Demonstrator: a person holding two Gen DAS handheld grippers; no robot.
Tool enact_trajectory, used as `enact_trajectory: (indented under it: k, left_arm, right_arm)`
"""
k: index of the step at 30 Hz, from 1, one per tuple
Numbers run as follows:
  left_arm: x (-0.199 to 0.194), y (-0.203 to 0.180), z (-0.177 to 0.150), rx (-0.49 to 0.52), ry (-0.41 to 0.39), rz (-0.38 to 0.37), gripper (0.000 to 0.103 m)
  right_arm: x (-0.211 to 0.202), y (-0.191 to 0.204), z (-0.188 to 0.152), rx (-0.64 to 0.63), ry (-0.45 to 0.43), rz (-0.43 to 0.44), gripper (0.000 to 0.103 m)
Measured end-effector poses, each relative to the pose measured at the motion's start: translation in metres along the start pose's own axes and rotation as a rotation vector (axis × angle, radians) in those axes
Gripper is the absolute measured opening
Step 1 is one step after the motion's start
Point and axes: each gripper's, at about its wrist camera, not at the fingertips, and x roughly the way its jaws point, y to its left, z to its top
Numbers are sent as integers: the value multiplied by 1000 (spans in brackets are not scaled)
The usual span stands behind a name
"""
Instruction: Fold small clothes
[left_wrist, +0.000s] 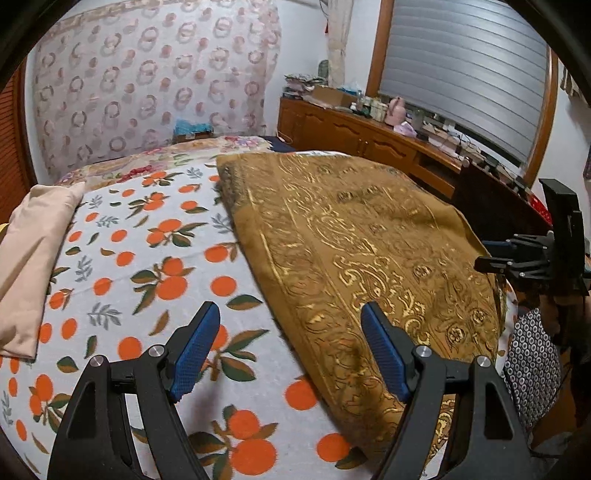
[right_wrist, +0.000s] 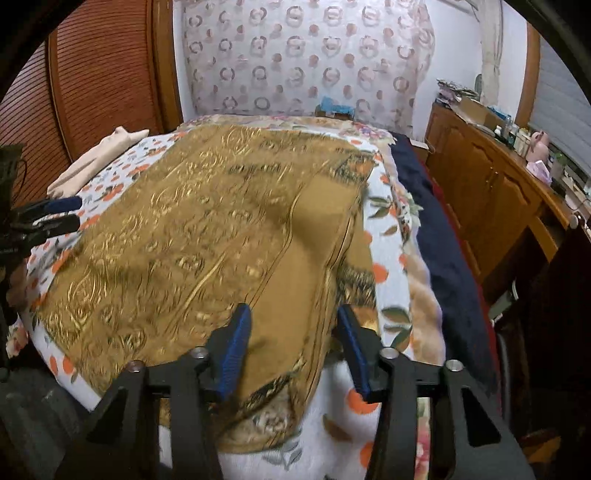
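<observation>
The gold-patterned brown cloth (right_wrist: 207, 236) lies spread over the orange-print blanket (left_wrist: 147, 258) on the bed, reaching from the near edge toward the floral bedding at the head; along its right side a long strip is already turned over, showing a plain brown underside (right_wrist: 314, 266), so the first fold looks begun rather than finished. The right claw (right_wrist: 291, 332) sits at the near end of that turned strip with its blue pads partly open on either side of the fabric's edge; the pads do not appear to press on it, and the view is blurred, so I judge nothing is held, the claw being placed to take or let go of that corner. The left claw (left_wrist: 291, 325) hovers wide open and empty over the cloth's left border where it meets the blanket, likely so it can pinch the opposite edge and keep the cloth square while the other side is handled. A folded peach garment (left_wrist: 33, 258) rests apart at the far left of the bed, probably set aside as done. Beyond the bed stand a wooden sideboard (left_wrist: 351, 136) crowded with small items beneath a shuttered window (left_wrist: 465, 70), and a ring-patterned curtain (left_wrist: 155, 81) hangs behind the head of the bed.
</observation>
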Motion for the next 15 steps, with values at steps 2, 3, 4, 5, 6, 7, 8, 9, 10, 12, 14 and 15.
enact_trajectory:
  k: [2,3,4,5,6,7,8,9,10,12,14,15]
  left_arm:
    - [0,-2,-1,6,4,0,79]
    - [0,-3,-1,8,6,-1,79]
    - [0,-4,-2,9,7,-5,79]
    - [-1,-4,-2,9,7,-5,79]
    - [-1,-5,-2,7,7,-6,79]
    - [-3,-5,-3,5,8,-8,79]
    - [-3,-5,-4,4,9,-10,79]
    - [-4,-6,-5,2,10,-13,79]
    - [-3,-6,-7,1,12,-15,79]
    - [-2,-7,-9,-3,19,-22,79]
    - [0,-8,-11,-3,30,-27,79]
    - [1,-9,-13,-2,37,-29,79]
  right_arm:
    - [-1,1,3,-6,-4,13,20]
    - [-3,1,3,-9,-17,16,8]
    - [-5,1,5,-10,-33,17,5]
    - [-4,0,12,-2,-51,7,3]
    - [-7,-2,12,16,-68,-11,2]
    - [-14,-5,9,32,-88,-17,2]
    - [-20,-8,9,39,-113,-26,2]
    - [-25,-10,9,42,-129,-39,2]
    - [-29,-14,9,47,-135,-48,2]
    - [-29,-21,7,65,-117,-51,2]
    - [-22,-23,4,70,-96,-62,2]
    - [-19,-23,3,73,-83,-63,2]
